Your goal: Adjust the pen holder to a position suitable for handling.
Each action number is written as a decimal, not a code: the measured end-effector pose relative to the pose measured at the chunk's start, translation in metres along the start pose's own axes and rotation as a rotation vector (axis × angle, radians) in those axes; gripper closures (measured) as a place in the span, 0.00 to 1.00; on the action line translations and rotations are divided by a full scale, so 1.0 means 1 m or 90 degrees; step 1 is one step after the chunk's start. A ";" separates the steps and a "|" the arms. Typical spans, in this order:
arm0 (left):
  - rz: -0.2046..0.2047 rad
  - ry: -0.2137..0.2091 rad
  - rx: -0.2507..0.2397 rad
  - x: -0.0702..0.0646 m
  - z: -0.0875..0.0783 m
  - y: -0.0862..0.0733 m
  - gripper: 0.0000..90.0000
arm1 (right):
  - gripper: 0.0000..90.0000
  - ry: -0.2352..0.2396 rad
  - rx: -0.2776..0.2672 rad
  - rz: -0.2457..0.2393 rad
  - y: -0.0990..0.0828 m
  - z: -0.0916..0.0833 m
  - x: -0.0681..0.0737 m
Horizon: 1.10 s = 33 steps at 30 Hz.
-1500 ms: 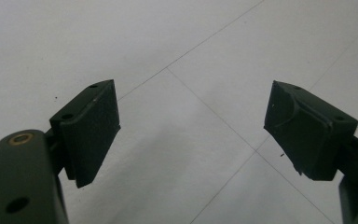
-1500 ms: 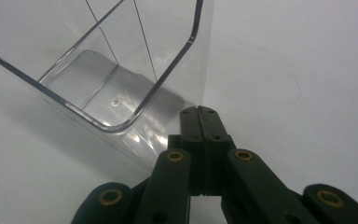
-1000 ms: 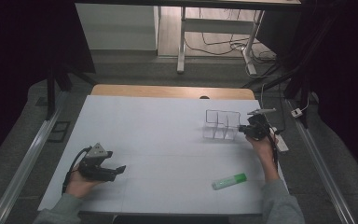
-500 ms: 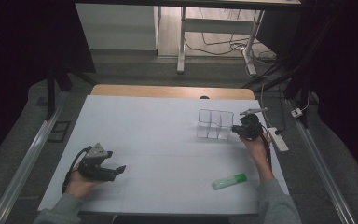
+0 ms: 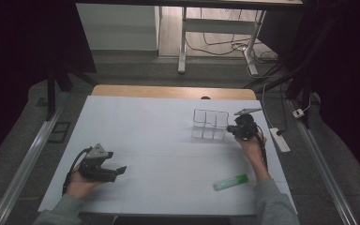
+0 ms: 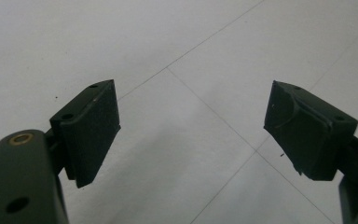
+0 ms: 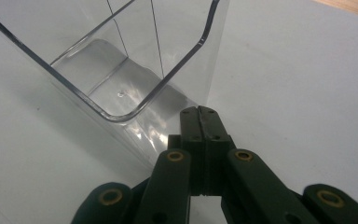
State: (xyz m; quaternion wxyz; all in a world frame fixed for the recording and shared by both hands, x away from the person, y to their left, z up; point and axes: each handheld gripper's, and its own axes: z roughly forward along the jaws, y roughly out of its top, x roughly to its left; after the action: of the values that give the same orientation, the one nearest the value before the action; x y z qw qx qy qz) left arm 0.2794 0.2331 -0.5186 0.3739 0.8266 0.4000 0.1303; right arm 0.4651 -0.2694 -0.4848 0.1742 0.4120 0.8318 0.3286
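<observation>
A clear plastic box (image 5: 209,124) with several compartments stands on the white table (image 5: 159,140), right of centre. My right gripper (image 5: 230,131) is shut with nothing between its jaws, its tips against the box's right end. In the right gripper view the closed tips (image 7: 199,109) touch the outer wall of the box (image 7: 121,70) low down. The box's compartments look empty. My left gripper (image 5: 121,169) rests near the table's front left, open, pointing right. In the left gripper view its jaws stand wide apart (image 6: 191,107) over bare table.
A green tube-shaped object (image 5: 230,182) lies near the front right of the table, beside the right forearm. A white power strip (image 5: 280,139) lies off the table's right edge. A wooden strip (image 5: 173,91) borders the far edge.
The right gripper has moved left, and the clear box has slid left with it. The left gripper has stayed in place.
</observation>
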 end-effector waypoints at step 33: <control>0.000 0.000 0.005 -0.001 0.001 0.000 0.20 | 0.99 0.023 -0.009 -0.038 0.024 0.028 0.035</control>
State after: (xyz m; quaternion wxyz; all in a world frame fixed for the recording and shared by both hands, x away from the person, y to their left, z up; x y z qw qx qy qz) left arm 0.2796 0.2319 -0.5197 0.3708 0.8280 0.4004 0.1291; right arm 0.4733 -0.2193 -0.4894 0.1716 0.3799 0.8442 0.3370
